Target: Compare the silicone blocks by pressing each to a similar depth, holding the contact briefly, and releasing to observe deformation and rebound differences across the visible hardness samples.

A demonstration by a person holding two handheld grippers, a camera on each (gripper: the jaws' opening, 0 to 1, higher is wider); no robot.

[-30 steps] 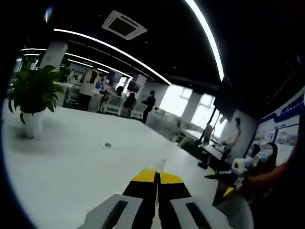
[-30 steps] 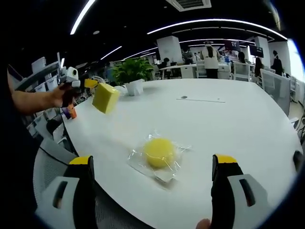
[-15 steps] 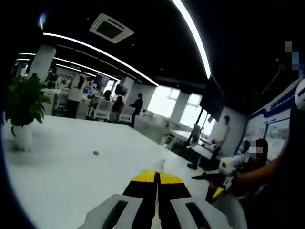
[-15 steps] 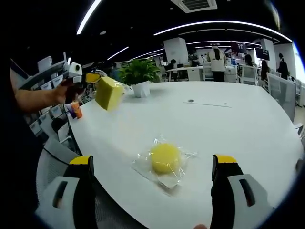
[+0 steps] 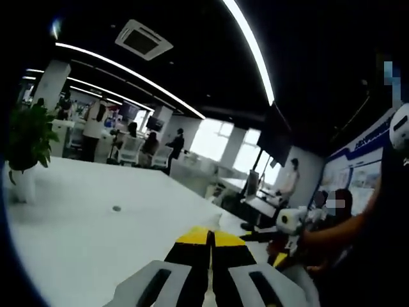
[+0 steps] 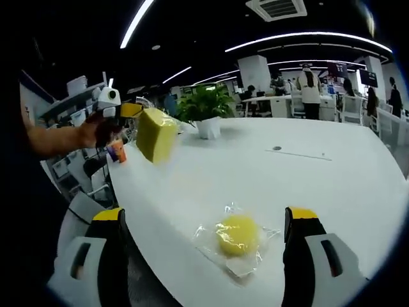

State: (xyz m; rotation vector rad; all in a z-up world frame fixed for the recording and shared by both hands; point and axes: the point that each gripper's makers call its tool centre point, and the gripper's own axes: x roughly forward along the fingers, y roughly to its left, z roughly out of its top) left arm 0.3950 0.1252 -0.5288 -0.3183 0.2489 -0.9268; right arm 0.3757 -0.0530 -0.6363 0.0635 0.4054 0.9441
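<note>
White bench (image 6: 332,185) in an open office. Left hand-held gripper (image 6: 131,110) clamps a yellow block (image 6: 156,134) aloft — right hand-held gripper (image 6: 204,233) apart, round yellow sample (image 6: 237,234) between.

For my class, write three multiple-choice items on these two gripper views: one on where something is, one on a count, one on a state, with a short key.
1. Where is the wrapped yellow round block?
A. on the white table
B. in the left gripper
C. beside the plant pot

2. How many yellow silicone pieces show in the right gripper view?
A. one
B. two
C. four

3. How is the right gripper?
A. shut on the round block
B. shut and empty
C. open

Key: 1 A, it lies on the tabletop in clear wrap. 2 B, the round block plus the yellow cube gripped, off the table, by the left gripper. 3 C, its jaws stand wide apart, with the round block on the table beyond them.
</note>
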